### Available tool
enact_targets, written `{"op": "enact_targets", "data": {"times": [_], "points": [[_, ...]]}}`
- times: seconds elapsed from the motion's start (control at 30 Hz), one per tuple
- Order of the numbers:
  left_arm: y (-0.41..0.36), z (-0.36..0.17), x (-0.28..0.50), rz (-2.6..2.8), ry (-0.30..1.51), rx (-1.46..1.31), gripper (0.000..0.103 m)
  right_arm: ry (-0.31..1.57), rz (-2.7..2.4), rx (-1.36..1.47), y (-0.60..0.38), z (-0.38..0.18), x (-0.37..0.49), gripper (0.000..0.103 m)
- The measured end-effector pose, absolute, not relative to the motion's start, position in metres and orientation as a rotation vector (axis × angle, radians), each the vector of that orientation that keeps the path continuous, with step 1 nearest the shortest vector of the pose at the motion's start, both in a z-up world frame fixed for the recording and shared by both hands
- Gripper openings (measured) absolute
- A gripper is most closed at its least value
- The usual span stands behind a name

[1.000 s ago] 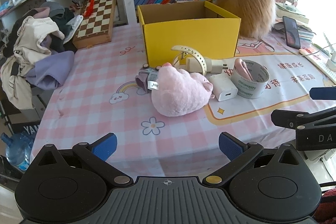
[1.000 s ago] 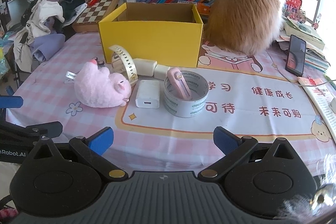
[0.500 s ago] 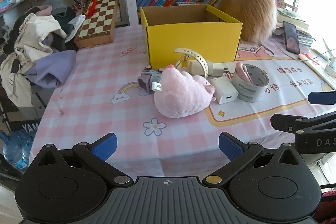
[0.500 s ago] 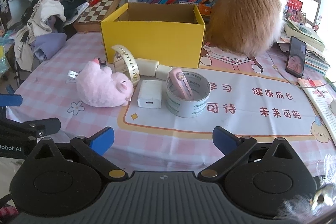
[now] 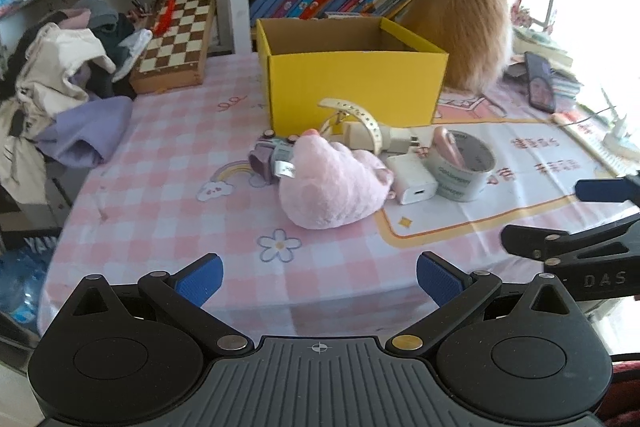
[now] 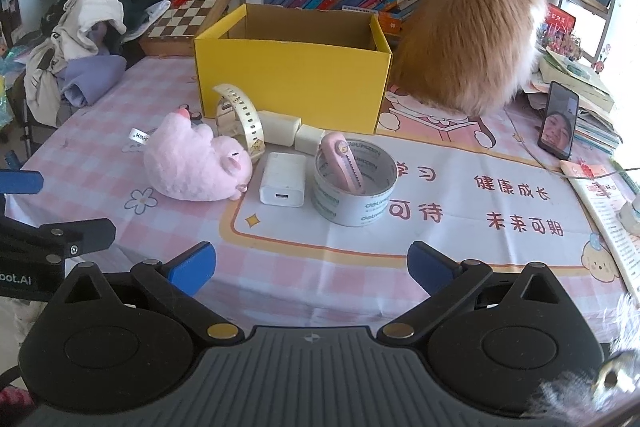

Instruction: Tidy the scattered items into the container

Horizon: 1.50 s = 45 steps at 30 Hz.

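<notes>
Right now, through the left wrist camera, my left gripper (image 5: 318, 273) sits low at the near table edge, level, its blue pads spread wide with nothing between them. Bare pink-checked tablecloth (image 5: 168, 163) lies open ahead of it up to the pink plush toy (image 5: 332, 187). Behind the plush are a purple watch (image 5: 266, 157), a cream watch strap (image 5: 358, 115), a white charger (image 5: 412, 177) and a tape roll (image 5: 460, 167) with a pink utility knife (image 5: 446, 147) standing in it. The yellow cardboard box (image 5: 356, 87) stands open just beyond, an orange cat (image 5: 468, 23) at its right corner.

Through the right wrist camera, my right gripper (image 6: 312, 269) also hovers at the near edge, fingers wide apart and empty. The tape roll (image 6: 354, 183) is straight ahead, the charger (image 6: 283, 179) touching-close on its left, the plush (image 6: 196, 163) further left. Clear cloth stretches right of the roll towards a phone (image 6: 558, 125). The box (image 6: 292, 75) stands behind the cluster, and the left gripper's fingers (image 6: 60, 233) poke in from the left margin.
</notes>
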<state>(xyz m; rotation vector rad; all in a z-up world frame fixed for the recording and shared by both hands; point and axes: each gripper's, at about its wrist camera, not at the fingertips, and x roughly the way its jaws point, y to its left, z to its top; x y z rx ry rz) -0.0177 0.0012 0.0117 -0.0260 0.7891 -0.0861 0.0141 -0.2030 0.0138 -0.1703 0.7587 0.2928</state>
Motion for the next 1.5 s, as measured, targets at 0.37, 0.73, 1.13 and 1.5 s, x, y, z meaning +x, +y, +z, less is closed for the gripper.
{"op": "enact_targets", "data": {"times": [0.37,0.73,1.13,1.5], "points": [[0.0,0.012,-0.011,-0.137,0.772,-0.05,0.103,0.764,0.301,-0.158,-0.204,0.015,0.017,0.101],[-0.001,0.003,0.002,-0.099,0.824,-0.066,0.103,0.786,0.305,-0.149,-0.21,0.012,0.028,0.101],[-0.009,-0.003,0.028,-0.072,0.849,-0.098,0.103,0.801,0.341,-0.167,-0.22,0.011,0.064,0.098],[-0.011,-0.012,0.05,-0.001,0.885,-0.119,0.103,0.849,0.399,-0.189,-0.22,0.001,0.105,0.098]]}}
